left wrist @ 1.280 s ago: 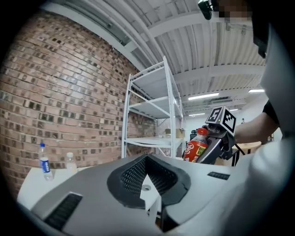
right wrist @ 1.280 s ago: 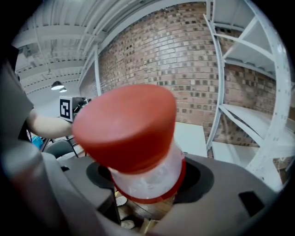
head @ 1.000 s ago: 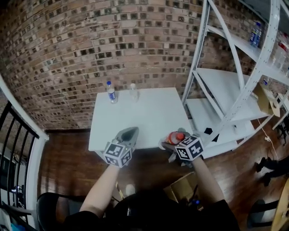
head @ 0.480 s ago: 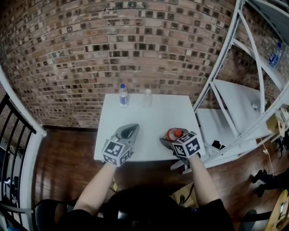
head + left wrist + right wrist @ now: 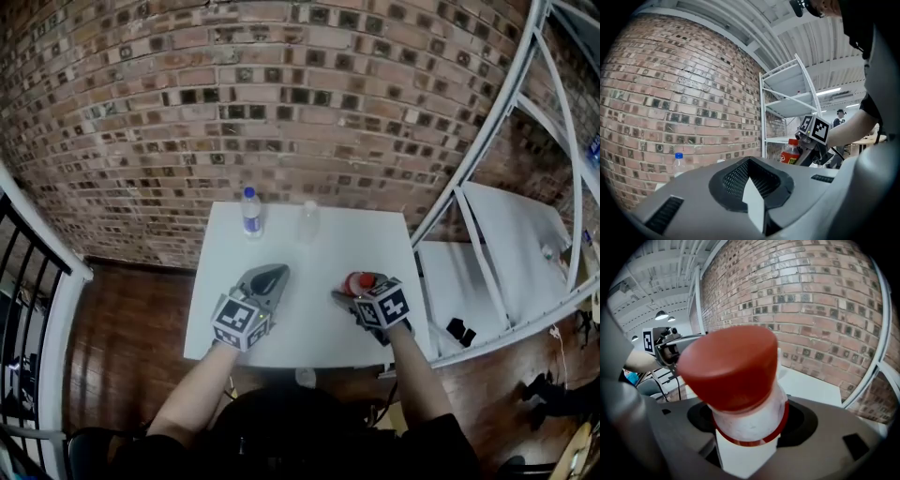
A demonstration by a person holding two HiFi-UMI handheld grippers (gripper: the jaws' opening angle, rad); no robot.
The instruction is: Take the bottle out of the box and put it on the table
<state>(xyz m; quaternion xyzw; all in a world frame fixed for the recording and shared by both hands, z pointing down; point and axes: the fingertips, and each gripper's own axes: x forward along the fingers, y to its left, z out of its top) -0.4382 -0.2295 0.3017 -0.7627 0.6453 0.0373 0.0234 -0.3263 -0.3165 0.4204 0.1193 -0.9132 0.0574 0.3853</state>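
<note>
Brick wall (image 5: 281, 94) backs a white worktop (image 5: 328, 342). L gripper (image 5: 265, 281) hangs over its near-left part, fingers together, nothing btwn them. At the back edge: blue-capped bottle (image 5: 249, 211) & clear bottle (image 5: 308, 221). R gripper (image 5: 354, 292) has its fingers clamped on the red-capped bottle (image 5: 362, 281), over the worktop's right side. Best bet: bring the base flat onto bare surface, then release. White rack (image 5: 511, 244) crowds the right edge.

The left gripper (image 5: 270, 275) is held level with its jaws together, while the right gripper (image 5: 355, 292) tilts downward, clamped on the bottle (image 5: 360, 280).
</note>
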